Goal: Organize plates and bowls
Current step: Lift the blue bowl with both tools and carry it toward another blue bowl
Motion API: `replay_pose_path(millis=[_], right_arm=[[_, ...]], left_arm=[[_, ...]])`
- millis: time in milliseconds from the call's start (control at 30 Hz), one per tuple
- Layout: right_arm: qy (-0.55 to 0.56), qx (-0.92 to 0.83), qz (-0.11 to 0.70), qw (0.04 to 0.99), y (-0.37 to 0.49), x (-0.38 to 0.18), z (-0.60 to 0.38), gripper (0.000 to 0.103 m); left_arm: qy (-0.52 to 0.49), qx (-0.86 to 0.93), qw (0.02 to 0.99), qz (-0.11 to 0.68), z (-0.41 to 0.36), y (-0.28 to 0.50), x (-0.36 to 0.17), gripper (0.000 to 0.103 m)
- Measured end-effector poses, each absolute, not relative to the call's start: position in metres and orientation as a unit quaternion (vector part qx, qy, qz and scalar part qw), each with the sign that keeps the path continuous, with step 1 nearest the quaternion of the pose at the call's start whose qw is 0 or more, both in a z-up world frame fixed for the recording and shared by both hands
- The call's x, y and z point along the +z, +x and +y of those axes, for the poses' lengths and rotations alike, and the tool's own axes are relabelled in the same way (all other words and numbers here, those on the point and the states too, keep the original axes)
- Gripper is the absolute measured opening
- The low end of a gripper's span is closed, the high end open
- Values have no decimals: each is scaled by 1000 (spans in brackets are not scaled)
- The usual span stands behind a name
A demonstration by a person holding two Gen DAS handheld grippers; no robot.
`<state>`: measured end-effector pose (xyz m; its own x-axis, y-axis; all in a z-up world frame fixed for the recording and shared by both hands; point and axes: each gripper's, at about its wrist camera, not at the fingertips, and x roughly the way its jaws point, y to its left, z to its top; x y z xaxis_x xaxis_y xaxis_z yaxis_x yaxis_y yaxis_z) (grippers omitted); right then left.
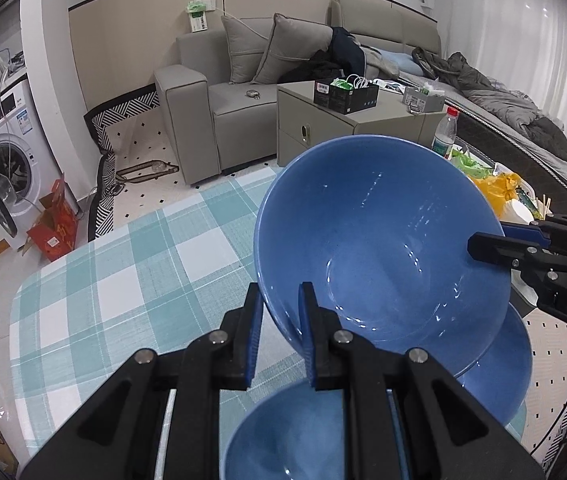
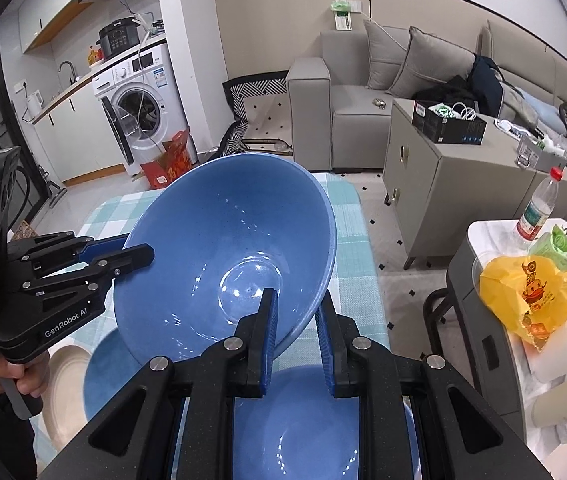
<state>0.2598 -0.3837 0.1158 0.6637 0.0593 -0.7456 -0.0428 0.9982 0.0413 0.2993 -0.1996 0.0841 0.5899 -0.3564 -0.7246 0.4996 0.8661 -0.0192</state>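
A large blue bowl (image 1: 379, 240) is held tilted above the checked table (image 1: 123, 264), gripped on opposite rims. My left gripper (image 1: 281, 320) is shut on its near-left rim; it also shows in the right wrist view (image 2: 139, 254). My right gripper (image 2: 297, 328) is shut on the bowl (image 2: 227, 256) at its other rim, and shows in the left wrist view (image 1: 483, 242). A second blue bowl (image 1: 287, 436) sits below, also in the right wrist view (image 2: 303, 428). A blue plate (image 1: 499, 376) lies under the held bowl. A cream plate (image 2: 63, 392) lies at the left.
A side table (image 2: 479, 240) to the right holds a yellow bag (image 2: 531, 292), a water bottle (image 2: 535, 208) and paper cups. A grey cabinet (image 2: 443, 184), a sofa and a washing machine (image 2: 139, 120) stand beyond the table.
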Motion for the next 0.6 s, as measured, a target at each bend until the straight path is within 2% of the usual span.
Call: replay_pose_path(millis=[600], right_arm=[[-7,41,375,926,200,158,-358,19]], left_arm=[[88,-243,902,347,-178,247,114,16]])
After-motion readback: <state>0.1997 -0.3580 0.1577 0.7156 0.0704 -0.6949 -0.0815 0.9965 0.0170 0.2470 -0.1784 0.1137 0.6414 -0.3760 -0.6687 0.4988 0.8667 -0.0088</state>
